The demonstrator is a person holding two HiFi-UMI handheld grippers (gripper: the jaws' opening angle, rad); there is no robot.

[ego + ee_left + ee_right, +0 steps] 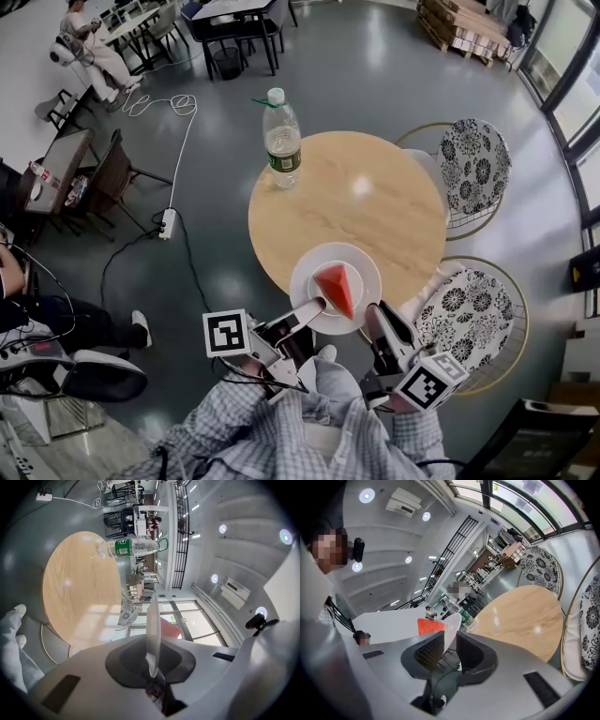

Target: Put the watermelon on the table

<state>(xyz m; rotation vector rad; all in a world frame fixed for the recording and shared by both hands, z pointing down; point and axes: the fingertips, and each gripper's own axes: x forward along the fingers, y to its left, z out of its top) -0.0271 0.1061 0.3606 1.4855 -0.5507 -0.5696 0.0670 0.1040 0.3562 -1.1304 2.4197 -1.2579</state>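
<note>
Both left gripper [317, 307] and right gripper [373, 315] pinch the white plate [305, 279] by its rim.
Its watermelon wedge [337, 287] sits at the round wooden table's [375, 202] near edge.

— What's on the table [375, 204]?
— I see a round wooden top. One clear bottle [281, 141] upright near the far-left rim. White plate [309, 267] overlaps the near rim; resting or not, can't tell.

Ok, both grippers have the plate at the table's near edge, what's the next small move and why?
Probably ease the plate forward and lower it. The left gripper and right gripper each clamp its rim, the watermelon sits on it, and it straddles the table's near edge.
</note>
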